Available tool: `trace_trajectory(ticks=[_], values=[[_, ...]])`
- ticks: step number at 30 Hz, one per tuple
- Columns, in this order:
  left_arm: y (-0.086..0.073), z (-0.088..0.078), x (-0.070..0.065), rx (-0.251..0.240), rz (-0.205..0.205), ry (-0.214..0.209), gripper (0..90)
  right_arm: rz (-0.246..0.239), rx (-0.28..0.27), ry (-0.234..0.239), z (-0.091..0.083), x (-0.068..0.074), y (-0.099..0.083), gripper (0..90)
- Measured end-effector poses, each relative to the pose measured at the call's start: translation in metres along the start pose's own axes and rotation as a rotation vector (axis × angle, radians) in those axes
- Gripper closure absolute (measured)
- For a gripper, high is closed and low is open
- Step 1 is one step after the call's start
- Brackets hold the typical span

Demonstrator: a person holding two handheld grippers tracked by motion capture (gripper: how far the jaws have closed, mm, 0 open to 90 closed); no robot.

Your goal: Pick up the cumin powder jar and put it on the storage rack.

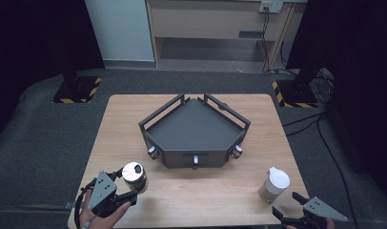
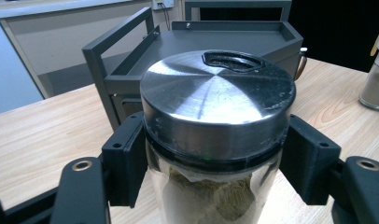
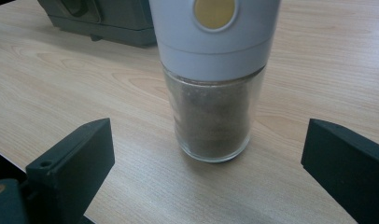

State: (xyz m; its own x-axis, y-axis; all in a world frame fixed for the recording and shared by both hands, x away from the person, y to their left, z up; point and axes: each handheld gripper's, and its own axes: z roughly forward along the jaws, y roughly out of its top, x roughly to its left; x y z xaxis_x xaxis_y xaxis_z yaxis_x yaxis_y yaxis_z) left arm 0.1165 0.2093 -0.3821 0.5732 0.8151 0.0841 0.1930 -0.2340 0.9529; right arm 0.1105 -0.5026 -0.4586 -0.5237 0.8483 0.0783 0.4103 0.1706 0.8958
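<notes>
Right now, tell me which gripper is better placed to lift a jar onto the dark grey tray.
Left. The left gripper already has its jaws closed against the glass jar with the round steel lid, near the dark grey tray. The right gripper is open, short of the white-capped glass jar.

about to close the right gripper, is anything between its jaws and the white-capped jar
Nothing visible stands in the way. The right gripper is open, its jaws wide apart on bare table just short of the white-capped jar. The dark rack sits farther back, and the left gripper is shut on the steel-lidded jar elsewhere.
</notes>
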Motion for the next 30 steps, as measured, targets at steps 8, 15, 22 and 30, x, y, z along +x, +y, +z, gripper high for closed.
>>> trace_trajectory(ticks=[8, 15, 22, 30], values=[[0.017, 0.005, 0.005, -0.015, 0.009, -0.019, 30.8, -0.003, -0.001, 0.005, 0.001, 0.001, 0.001, 3.0], [0.038, 0.009, 0.011, -0.018, 0.037, -0.023, 30.8, 0.001, -0.009, 0.001, -0.002, 0.000, 0.001, 3.0], [0.054, 0.015, 0.016, -0.020, 0.039, -0.024, 30.8, 0.006, -0.018, -0.002, -0.003, -0.002, 0.000, 2.9], [0.071, 0.029, 0.024, -0.013, 0.057, -0.037, 30.8, 0.008, -0.019, 0.001, -0.003, -0.003, 0.000, 2.9]])
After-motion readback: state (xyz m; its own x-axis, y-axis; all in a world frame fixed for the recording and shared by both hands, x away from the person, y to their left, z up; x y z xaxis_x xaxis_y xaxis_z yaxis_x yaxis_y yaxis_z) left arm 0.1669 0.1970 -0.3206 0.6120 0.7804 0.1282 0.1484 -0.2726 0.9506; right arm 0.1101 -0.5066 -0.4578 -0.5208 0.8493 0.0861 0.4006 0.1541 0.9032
